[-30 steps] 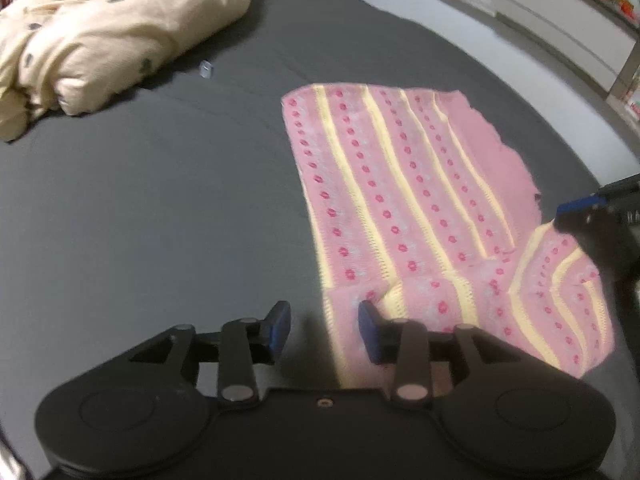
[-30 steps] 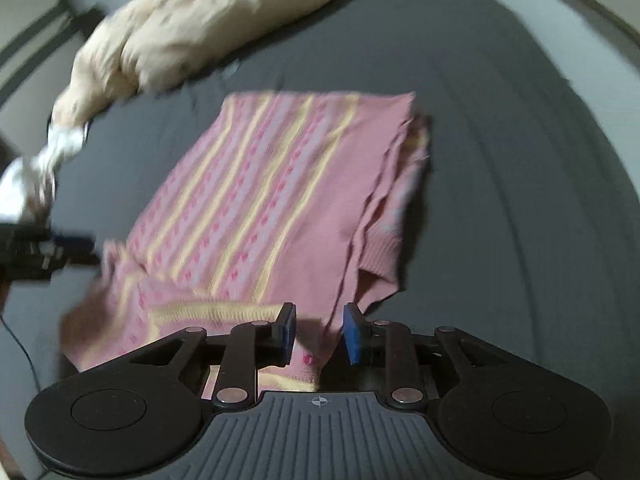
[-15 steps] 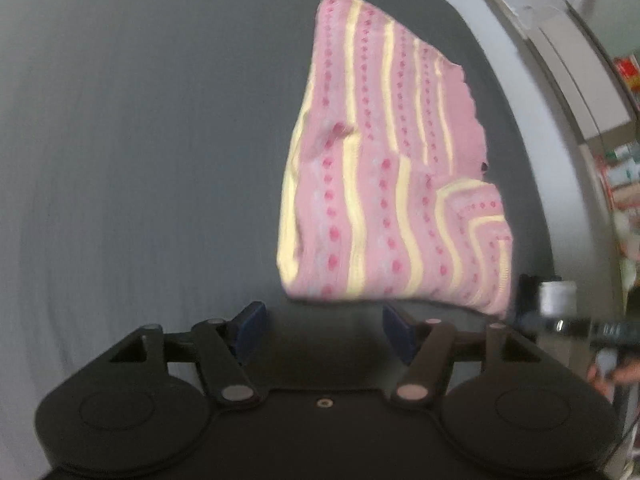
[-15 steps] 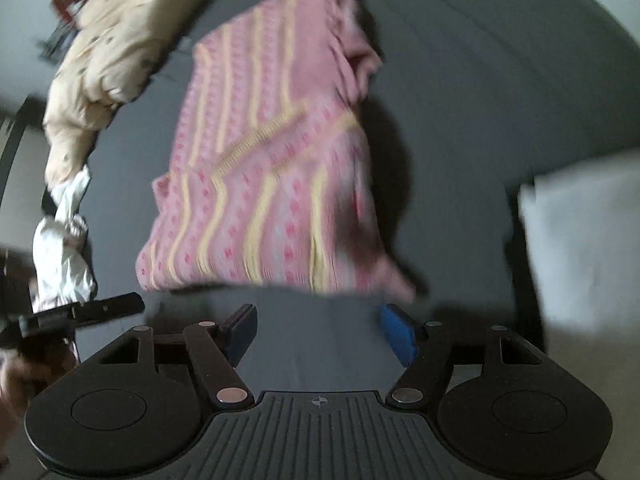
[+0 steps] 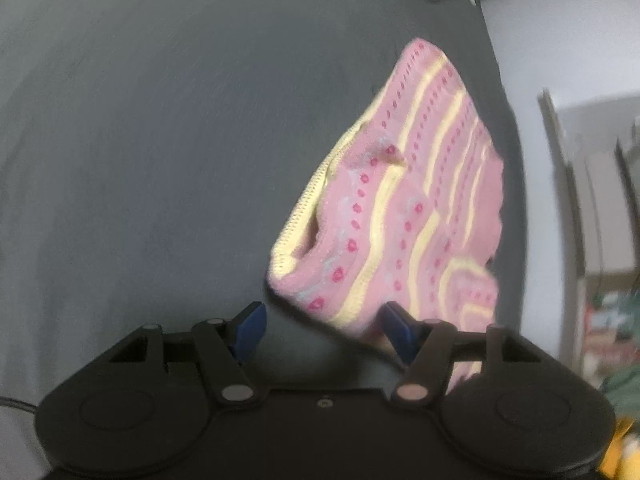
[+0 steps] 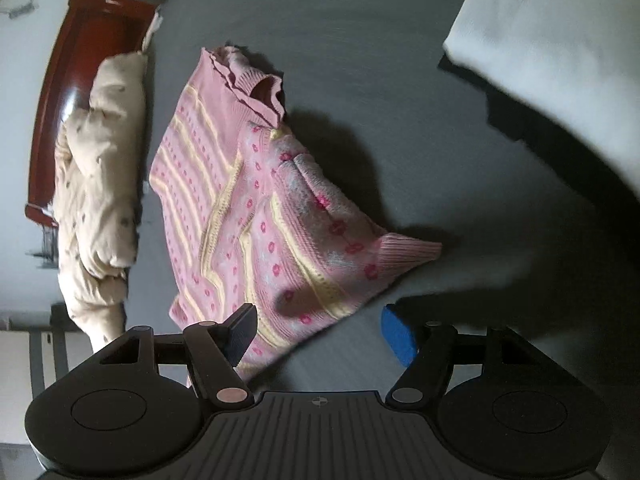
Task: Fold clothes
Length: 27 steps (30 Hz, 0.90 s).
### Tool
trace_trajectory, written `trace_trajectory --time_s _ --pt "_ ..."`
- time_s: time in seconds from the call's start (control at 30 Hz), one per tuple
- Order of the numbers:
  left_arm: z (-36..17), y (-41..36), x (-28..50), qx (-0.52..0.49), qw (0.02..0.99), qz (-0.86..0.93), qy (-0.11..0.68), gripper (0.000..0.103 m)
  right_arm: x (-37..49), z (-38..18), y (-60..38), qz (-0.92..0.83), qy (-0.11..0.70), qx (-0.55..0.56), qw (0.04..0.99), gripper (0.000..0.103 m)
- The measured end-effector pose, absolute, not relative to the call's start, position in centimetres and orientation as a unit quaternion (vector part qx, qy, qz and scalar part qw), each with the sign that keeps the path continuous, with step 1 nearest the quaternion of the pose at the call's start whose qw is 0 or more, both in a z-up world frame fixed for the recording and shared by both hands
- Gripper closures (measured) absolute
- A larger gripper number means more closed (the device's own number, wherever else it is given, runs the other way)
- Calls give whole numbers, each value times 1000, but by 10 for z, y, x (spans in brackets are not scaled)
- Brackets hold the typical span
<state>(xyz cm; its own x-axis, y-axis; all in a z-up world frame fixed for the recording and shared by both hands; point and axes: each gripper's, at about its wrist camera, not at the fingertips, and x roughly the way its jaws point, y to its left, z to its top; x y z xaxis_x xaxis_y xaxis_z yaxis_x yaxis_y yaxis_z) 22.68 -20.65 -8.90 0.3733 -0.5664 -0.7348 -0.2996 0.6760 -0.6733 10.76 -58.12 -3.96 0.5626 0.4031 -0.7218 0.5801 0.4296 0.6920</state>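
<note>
On the left, the left gripper (image 5: pixel 320 330) stands spread wide, its blue pads apart and holding nothing; the near edge of the sweater (image 5: pixel 404 216) lies just in front of the right pad, which covers a bit of the hem in this view, though I cannot tell whether it touches. The sweater itself lies doubled over on the dark bed (image 5: pixel 140 140), toward its right side, stripes running away from the camera, with a loose pucker along the yellow-edged left border. Further right, the right gripper (image 6: pixel 316 332) is likewise spread and empty, looking down on the same bundle: ribbed collar at the far end, one cuff (image 6: pixel 412 250) poking out to the right, a flap lying crooked across the middle. A cream quilt (image 6: pixel 96 184) is bunched beside the sweater's left edge, and something pale (image 6: pixel 560 52) lies at upper right. With both grippers free, this fits either a finished fold just left to lie or a pause before another fold; the pictures do not settle which. If more folding is meant, good work would be to take two matching corners of one edge, pinch through all layers, lift only enough to clear the bed, and lay the edge square so the cuff ends tucked inside.
</note>
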Motion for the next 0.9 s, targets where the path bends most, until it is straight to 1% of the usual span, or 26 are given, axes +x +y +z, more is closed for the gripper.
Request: trace_trajectory --time_s 0.27,0.3,0.33,0.37,0.4,0.47,0.5,0.57,0.63,0.73,0.9 --pt "-104 -205 224 -505 712 -23 488 39 93 -51 -576 -123 360 608 697 35" --pt "-104 -207 225 -512 712 -17 480 39 92 -52 -575 -128 354 612 696 38" --pt "-103 -208 227 -513 715 -12 474 40 90 -53 -575 -134 348 615 695 47" --pt "-103 -211 229 -510 719 -6 472 52 89 -54 -576 -138 345 617 693 52" --pt "-102 -213 232 -505 724 1 470 67 88 -55 -578 -142 343 620 692 62" --pt "-103 -215 239 -501 726 9 472 75 85 -57 -582 -139 338 623 691 67" --pt "-102 -216 241 -498 728 8 472 79 83 -56 -584 -137 338 622 693 73" --pt "-93 -220 245 -461 749 3 475 83 86 -48 -583 -136 352 593 711 78" --pt "-86 -220 242 -441 758 -2 480 85 86 -35 -578 -139 371 550 735 80" --pt "-75 -220 236 -416 768 -10 487 86 83 -17 -571 -142 394 501 758 81" --pt "-58 -219 225 -376 780 -24 499 86 56 -1 -569 -146 417 494 749 81"
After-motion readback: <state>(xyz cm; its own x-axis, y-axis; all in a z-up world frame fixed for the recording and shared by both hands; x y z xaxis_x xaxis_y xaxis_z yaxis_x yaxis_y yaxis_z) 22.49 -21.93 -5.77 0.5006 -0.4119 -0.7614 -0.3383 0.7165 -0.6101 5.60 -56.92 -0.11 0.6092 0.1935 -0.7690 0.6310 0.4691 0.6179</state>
